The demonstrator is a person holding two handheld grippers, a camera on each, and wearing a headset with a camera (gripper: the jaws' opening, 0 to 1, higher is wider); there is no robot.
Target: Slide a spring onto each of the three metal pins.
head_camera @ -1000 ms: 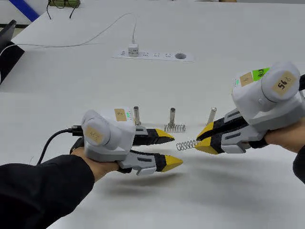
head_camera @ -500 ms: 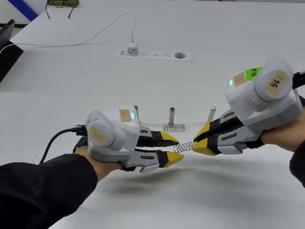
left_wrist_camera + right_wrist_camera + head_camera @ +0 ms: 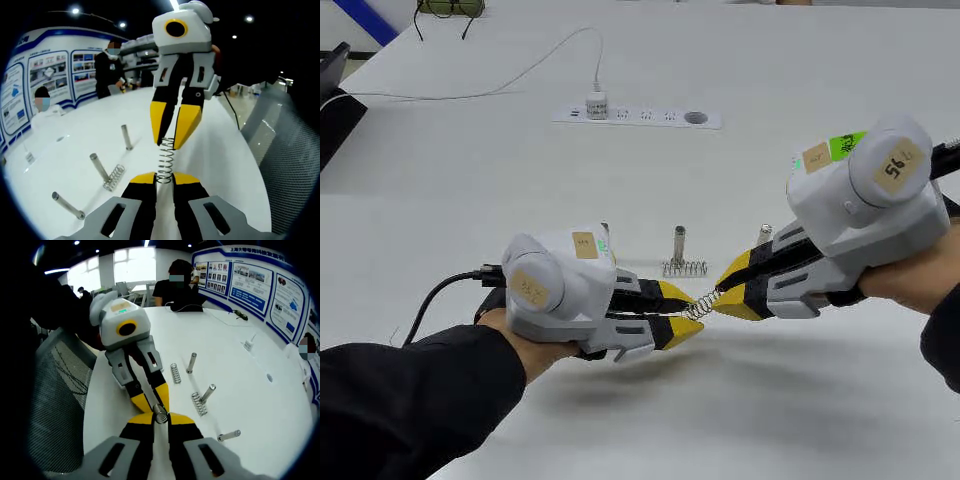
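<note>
Over the white tabletop (image 3: pixel 470 200), left claw (image 3: pixel 695 311) and right claw (image 3: pixel 721 296) tip to tip, both squeezed tight on 1 spring (image 3: pixel 704 302), 3 pins (image 3: pixel 207 391) stood behind

Open office or showroom hall: big white tabletop (image 3: pixel 470 180) with a power strip (image 3: pixel 638 117) near its far edge, blue-trimmed display boards (image 3: pixel 260 285) on the wall, ceiling spotlights (image 3: pixel 75 10), a mesh chair (image 3: pixel 280 150), and a person (image 3: pixel 180 290) at the far edge.

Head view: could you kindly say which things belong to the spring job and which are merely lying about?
Job: held spring, loose spring, left pin, middle pin, right pin.
Lying about: power strip, white cable.
</note>
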